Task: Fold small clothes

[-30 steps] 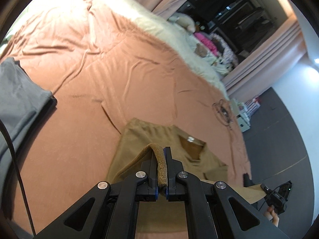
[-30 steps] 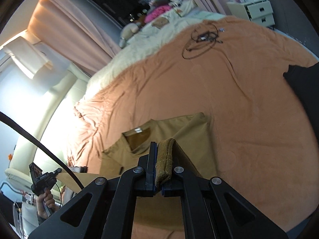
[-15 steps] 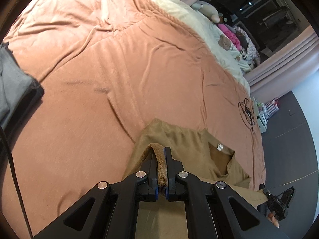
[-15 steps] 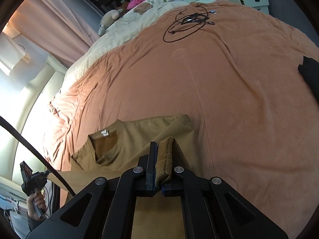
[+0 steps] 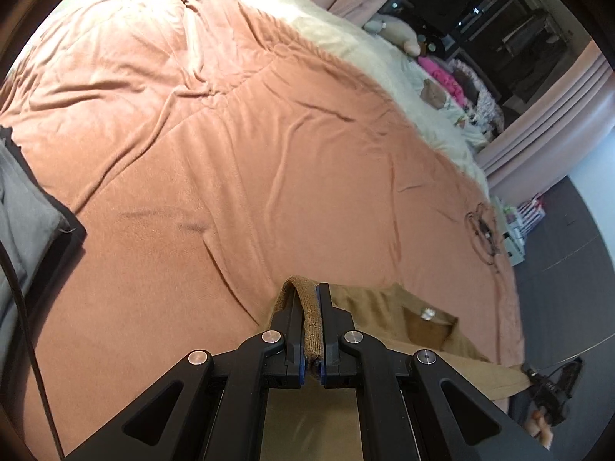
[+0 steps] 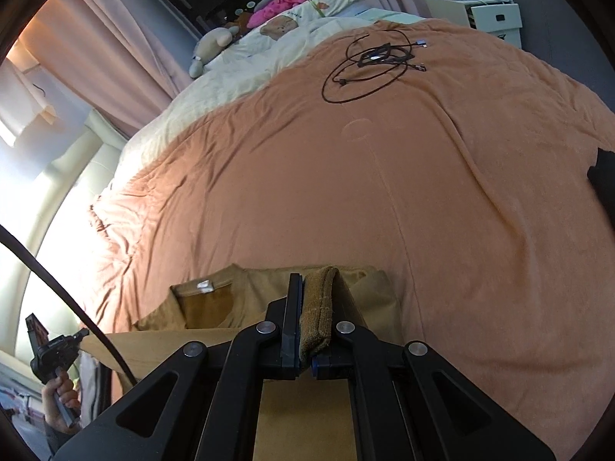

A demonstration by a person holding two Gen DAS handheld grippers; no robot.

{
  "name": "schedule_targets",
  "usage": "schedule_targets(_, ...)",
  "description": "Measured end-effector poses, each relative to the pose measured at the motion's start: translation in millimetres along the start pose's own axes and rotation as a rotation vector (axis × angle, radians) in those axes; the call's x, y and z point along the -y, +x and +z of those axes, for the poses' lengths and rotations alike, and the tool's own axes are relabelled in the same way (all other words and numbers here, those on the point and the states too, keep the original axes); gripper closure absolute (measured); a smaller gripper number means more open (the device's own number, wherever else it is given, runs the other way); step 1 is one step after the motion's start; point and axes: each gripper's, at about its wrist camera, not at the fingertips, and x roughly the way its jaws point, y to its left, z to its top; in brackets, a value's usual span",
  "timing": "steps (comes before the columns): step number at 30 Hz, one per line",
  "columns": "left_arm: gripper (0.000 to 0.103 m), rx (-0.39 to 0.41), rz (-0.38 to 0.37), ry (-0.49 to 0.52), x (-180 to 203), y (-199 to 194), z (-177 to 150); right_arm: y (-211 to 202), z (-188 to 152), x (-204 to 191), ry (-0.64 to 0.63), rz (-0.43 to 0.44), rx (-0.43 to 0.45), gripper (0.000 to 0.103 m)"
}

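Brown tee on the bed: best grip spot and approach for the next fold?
Judging by its pose, the ribbed hem corners. The left tongs and right tongs are each shut on the doubled hem of the brown tee. It lies flat on the orange bedspread, collar away from the tongs, so approach from the near hem edge, angled downward.

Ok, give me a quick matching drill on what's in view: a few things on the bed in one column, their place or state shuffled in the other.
Things:
1. tan shirt
2. black cable
3. grey garment
4. plush toy

Place or state:
A. coiled on the orange cover, far side
B. hem pinched in both grippers
C. at the left edge of the left wrist view
D. on the cream bedding near the curtain

Pairs: 1-B, 2-A, 3-C, 4-D
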Motion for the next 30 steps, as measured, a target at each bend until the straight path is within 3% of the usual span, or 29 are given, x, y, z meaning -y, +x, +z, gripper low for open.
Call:
schedule_targets(2, 0.098, -0.039, 0.022, 0.010, 0, 15, 0, 13, 0, -3, -0.011, -0.039, -0.018, 0.102)
schedule_targets(4, 0.091, -0.101, 0.029, 0.030, 0, 31, -2, 21, -1, -6, -0.022, -0.059, -0.043, 0.098)
schedule_targets(5, 0.079, -0.114, 0.033, 0.042, 1, 34, -2, 24, -1, -9, -0.031, -0.070, -0.058, 0.093)
schedule_targets(6, 0.062, -0.113, 0.043, 0.062, 2, 35, -4, 24, -2, -10, -0.043, -0.083, -0.059, 0.073)
schedule_targets(7, 0.055, -0.103, 0.049, 0.076, 3, 33, -5, 22, -3, -11, -0.063, -0.102, -0.048, 0.043)
schedule_targets(8, 0.046, -0.091, 0.058, 0.092, 3, 30, -6, 17, -3, -13, -0.082, -0.115, -0.029, 0.032)
schedule_targets(9, 0.044, -0.080, 0.074, 0.113, 4, 27, -8, 14, -2, -14, -0.095, -0.123, -0.015, 0.029)
schedule_targets(13, 0.044, -0.124, 0.109, 0.186, 6, 27, -15, 9, -10, -17, -0.171, -0.176, -0.038, 0.029)
schedule_targets(21, 0.044, -0.273, 0.218, 0.423, 13, 48, -55, 28, -42, -30, -0.342, -0.293, -0.200, 0.029)
schedule_targets(24, 0.044, -0.336, 0.251, 0.472, 10, 60, -69, 36, -54, -35, -0.370, -0.297, -0.255, 0.029)
schedule_targets(26, 0.044, -0.375, 0.326, 0.507, 5, 71, -77, 45, -62, -38, -0.386, -0.321, -0.286, 0.029)
schedule_targets(30, 0.044, -0.392, 0.368, 0.540, -2, 87, -84, 64, -75, -43, -0.427, -0.366, -0.319, 0.029)
